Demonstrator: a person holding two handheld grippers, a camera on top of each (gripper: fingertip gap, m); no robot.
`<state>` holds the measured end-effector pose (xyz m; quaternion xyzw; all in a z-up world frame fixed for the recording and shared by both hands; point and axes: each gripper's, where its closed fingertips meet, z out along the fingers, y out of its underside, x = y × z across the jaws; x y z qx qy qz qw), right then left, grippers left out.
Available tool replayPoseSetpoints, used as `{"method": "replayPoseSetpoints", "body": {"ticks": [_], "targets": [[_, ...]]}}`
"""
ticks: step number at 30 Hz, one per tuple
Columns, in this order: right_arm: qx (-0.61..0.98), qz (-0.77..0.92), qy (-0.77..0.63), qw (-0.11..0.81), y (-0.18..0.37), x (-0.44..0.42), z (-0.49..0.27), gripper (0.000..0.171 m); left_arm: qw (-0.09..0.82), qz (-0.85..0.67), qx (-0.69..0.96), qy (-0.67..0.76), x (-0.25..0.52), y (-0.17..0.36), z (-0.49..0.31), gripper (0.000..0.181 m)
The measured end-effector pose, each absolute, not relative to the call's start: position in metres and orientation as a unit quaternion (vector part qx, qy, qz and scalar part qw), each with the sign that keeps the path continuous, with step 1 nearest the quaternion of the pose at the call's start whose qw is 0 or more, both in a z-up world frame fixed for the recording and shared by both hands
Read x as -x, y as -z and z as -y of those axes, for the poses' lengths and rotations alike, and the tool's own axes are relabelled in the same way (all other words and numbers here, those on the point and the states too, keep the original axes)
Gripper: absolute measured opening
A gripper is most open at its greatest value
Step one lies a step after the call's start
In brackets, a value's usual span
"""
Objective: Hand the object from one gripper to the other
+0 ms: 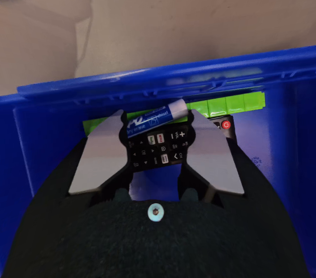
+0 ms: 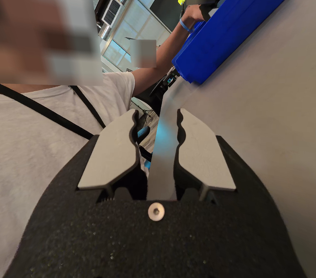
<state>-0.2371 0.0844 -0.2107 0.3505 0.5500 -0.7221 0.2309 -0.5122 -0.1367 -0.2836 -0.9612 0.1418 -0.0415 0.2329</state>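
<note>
**op:** my left gripper is down inside the blue bin, jaws spread wide with nothing clamped. between the tips i see a blue-and-white marker lying slantwise over a black remote control, both resting against a row of green blocks along the far wall.

**spotter:** which one is the object?

**op:** i can't say for sure. the marker sits nearest the fingertips, so that's my guess. neither pad touches it yet as far as i can tell.

**spotter:** and the right side?

**op:** the right gripper is parted to a middling gap and empty, hanging off the edge of the grey table, well apart from the bin. so by my reckoning nothing is done: the pickup, the lift, the meeting of the two claws and the release all remain.

**spotter:** how will it handle?

**op:** the marker is a smooth glossy cylinder, likely to roll or slip if i pinch off-centre. the remote is flat, hard plastic with raised rubbery buttons. the blocks look shiny and square-edged, snapped into a bar. the bin walls are slick moulded plastic with a ribbed rim. my fingers are flat grey plates with scalloped black inner edges, which should cradle a round barrel.
</note>
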Motion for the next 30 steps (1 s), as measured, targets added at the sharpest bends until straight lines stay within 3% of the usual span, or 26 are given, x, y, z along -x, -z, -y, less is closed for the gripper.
{"method": "replayPoseSetpoints", "body": {"ticks": [2, 5, 8, 13, 18, 23, 27, 30], "targets": [[-0.349, -0.551, 0.720, 0.235, 0.211, 0.236, -0.084, 0.043, 0.242, -0.132, 0.961, 0.029, 0.514, 0.284, 0.137, 0.071], [-0.348, -0.555, 0.718, 0.236, 0.211, 0.236, -0.083, 0.043, 0.237, -0.092, 0.967, 0.001, 0.525, 0.284, 0.141, 0.094], [-0.348, -0.559, 0.716, 0.231, 0.212, 0.236, -0.082, 0.043, 0.236, -0.055, 0.970, -0.019, 0.530, 0.282, 0.146, 0.092], [-0.346, -0.565, 0.712, 0.234, 0.213, 0.234, -0.080, 0.043, 0.233, 0.017, 0.970, -0.066, 0.546, 0.280, 0.154, 0.109], [-0.345, -0.568, 0.709, 0.236, 0.214, 0.234, -0.079, 0.043, 0.253, 0.054, 0.962, -0.091, 0.554, 0.272, 0.154, 0.100], [-0.343, -0.574, 0.705, 0.239, 0.215, 0.232, -0.078, 0.044, 0.220, -0.065, 0.963, -0.145, 0.558, 0.273, 0.154, 0.087], [-0.343, -0.576, 0.703, 0.238, 0.215, 0.232, -0.078, 0.044, 0.189, -0.129, 0.971, -0.073, 0.544, 0.287, 0.154, 0.057], [-0.343, -0.582, 0.699, 0.233, 0.217, 0.230, -0.076, 0.044, 0.153, -0.147, 0.974, -0.076, 0.547, 0.292, 0.160, 0.045]]}}
